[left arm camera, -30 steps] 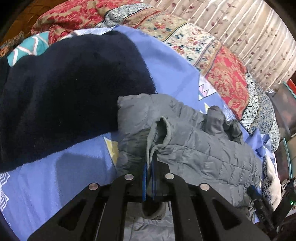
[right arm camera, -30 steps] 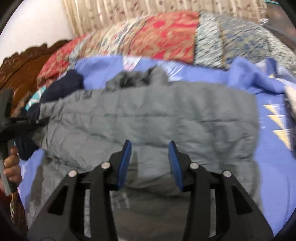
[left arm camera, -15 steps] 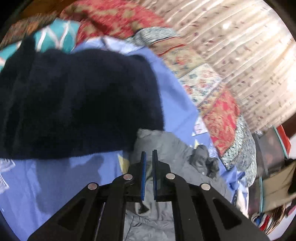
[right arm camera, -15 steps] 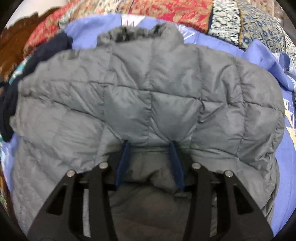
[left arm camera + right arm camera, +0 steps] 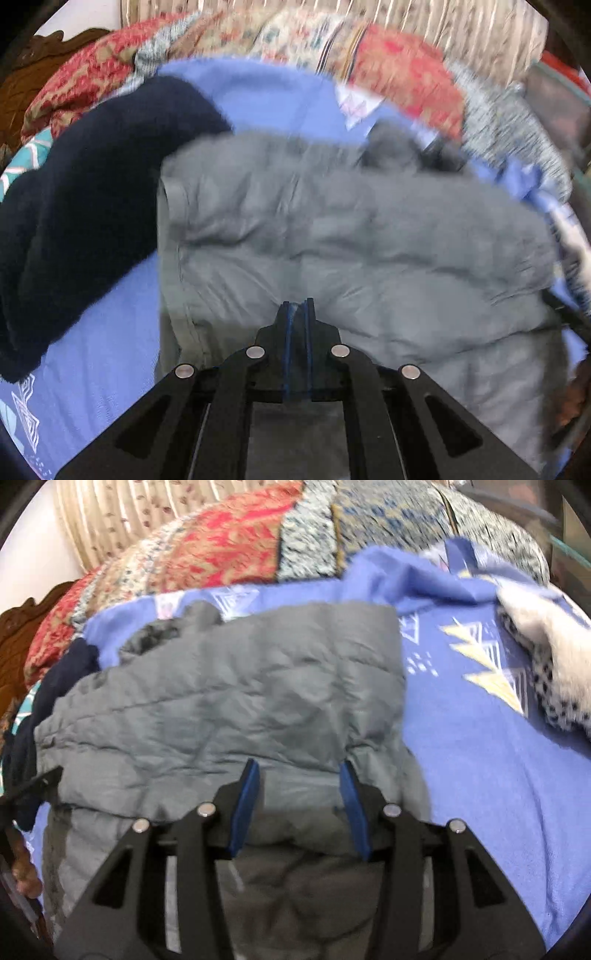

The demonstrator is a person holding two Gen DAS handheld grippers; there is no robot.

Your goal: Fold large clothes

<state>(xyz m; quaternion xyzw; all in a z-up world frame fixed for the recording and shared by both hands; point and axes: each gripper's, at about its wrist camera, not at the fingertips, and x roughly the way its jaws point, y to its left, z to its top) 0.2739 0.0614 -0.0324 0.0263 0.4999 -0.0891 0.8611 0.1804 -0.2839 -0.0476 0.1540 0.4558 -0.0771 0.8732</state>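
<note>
Grey quilted jacket [image 5: 369, 236] on blue bedsheet [image 5: 480, 760], left gripper [image 5: 297, 306] pinching its fabric, right gripper [image 5: 299, 771] clamping a thick fold

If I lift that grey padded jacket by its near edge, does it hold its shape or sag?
Probably sags: the grey jacket lies creased and draped in soft folds on the blue sheet. Its quilted padding looks puffy, so likely light for its bulk. The smooth shell may slip, though the left gripper is shut on a pinch of it.
</note>
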